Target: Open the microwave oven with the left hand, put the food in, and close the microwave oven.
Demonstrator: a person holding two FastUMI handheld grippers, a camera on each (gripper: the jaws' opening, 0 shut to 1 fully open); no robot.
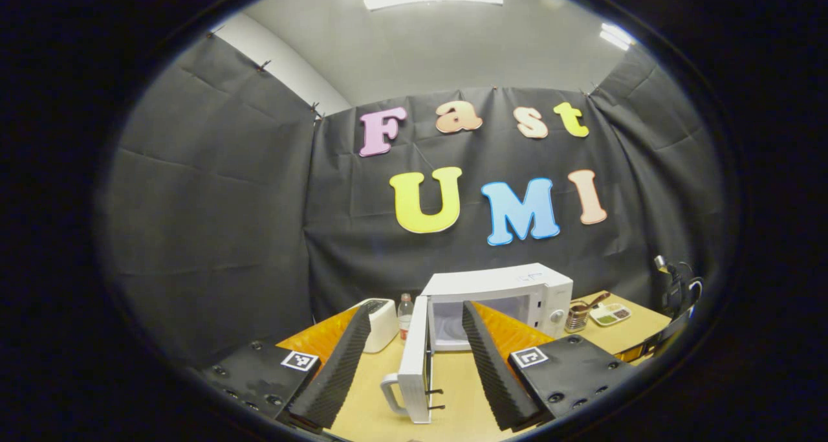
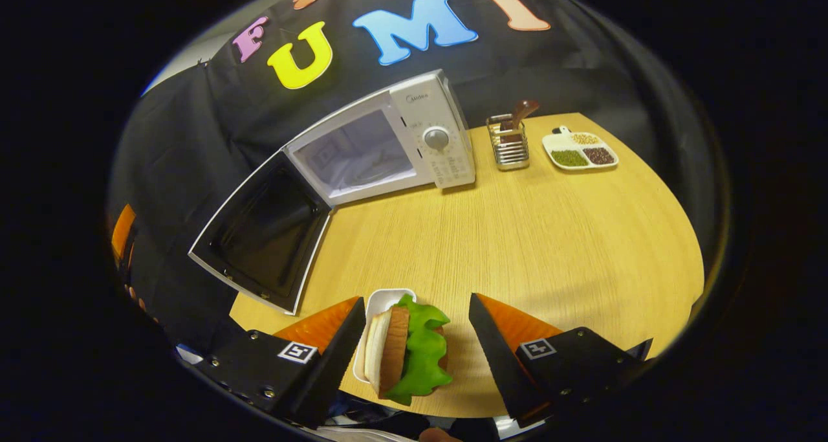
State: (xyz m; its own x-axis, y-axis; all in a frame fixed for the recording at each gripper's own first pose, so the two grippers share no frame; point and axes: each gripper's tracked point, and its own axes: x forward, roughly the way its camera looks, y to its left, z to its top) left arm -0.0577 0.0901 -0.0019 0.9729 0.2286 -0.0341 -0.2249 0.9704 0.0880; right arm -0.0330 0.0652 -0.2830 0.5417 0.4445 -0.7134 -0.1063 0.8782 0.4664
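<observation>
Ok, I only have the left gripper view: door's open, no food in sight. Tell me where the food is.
Observer: The burger stands on edge in a small white tray on the table, between the right gripper's open fingers.
Operator: Say whether it's gripped.
Observer: No. There are gaps on both sides, neither finger touching.
Operator: Check the microwave cavity for me.
Observer: From the right gripper view the microwave cavity looks bare, and its door swings wide toward the table's left edge.

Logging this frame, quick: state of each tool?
Left tool: open, empty, microwave door between its fingers.
Right tool: open around burger, not gripping.
</observation>
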